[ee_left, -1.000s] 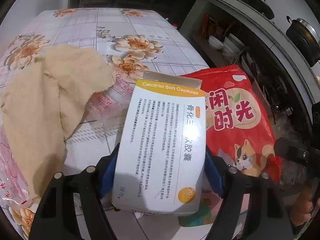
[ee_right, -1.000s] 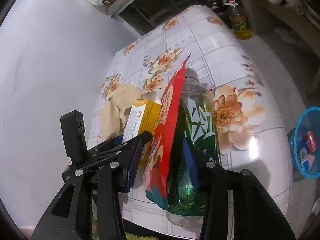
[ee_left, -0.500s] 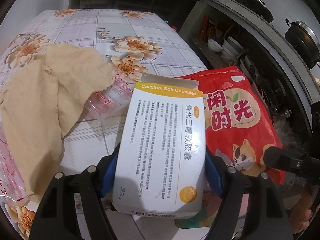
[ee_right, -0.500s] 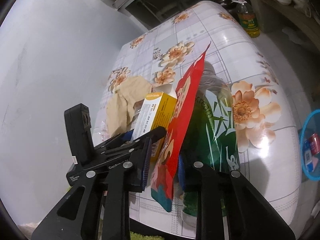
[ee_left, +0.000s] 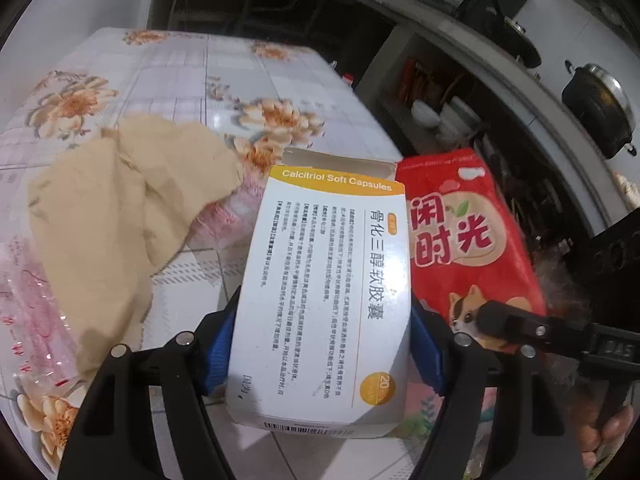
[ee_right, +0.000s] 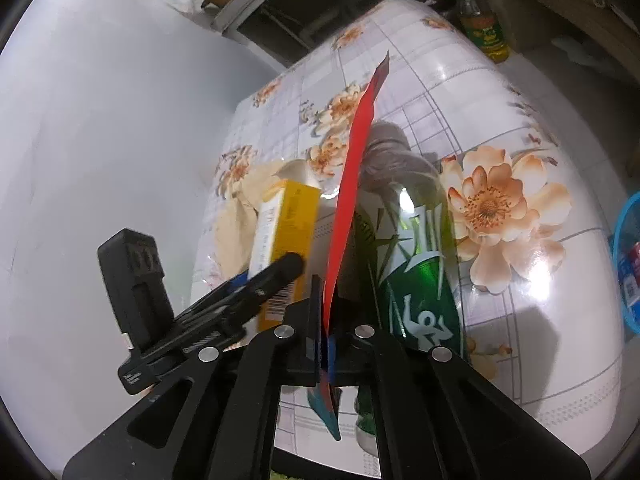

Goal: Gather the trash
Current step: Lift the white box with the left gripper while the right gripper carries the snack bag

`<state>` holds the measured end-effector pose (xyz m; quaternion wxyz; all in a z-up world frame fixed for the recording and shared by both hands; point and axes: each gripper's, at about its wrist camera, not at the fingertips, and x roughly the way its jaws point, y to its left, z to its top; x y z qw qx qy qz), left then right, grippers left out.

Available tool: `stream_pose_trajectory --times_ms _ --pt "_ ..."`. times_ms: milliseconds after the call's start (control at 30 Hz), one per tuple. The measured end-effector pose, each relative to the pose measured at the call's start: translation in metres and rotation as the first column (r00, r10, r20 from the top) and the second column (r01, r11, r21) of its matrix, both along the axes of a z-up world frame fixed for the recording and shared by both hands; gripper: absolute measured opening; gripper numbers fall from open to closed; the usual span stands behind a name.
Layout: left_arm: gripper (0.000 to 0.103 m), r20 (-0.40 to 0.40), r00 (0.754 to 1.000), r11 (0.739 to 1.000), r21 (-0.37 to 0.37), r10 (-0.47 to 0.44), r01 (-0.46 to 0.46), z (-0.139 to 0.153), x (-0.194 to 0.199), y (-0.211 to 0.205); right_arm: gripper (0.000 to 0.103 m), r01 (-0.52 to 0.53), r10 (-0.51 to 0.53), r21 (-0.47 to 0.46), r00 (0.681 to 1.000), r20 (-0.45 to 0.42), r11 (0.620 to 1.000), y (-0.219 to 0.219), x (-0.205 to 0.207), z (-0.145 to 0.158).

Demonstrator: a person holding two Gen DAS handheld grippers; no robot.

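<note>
The red snack bag (ee_right: 352,200) stands on edge, pinched between the right gripper (ee_right: 326,316), whose jaws have just been closing. Just left, the left gripper (ee_left: 320,344) clamps the medicine box (ee_left: 328,292). A green bottle (ee_right: 416,276) lies right on the counter (ee_right: 540,360).

You see the white-and-orange capsule box (ee_left: 324,300), top flap open, raised off the floral table (ee_left: 240,68) near its front edge. The red snack bag (ee_left: 460,240) stands edge-up just beside the box. A green plastic bottle (ee_right: 416,264) lies on the table beside the bag.
</note>
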<state>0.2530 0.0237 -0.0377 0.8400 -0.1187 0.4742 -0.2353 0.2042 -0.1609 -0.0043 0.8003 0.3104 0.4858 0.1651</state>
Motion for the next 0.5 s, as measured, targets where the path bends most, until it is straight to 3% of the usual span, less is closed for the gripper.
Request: stream_pose_trajectory --times_ms 500 --pt "0.072 0.11 0.993 0.995 -0.096 0.045 -0.035 0.053 -0.025 0.017 0.0 0.066 -0.067 0.008 0.993 0.095 0.998 -0.026 -0.04 0.03"
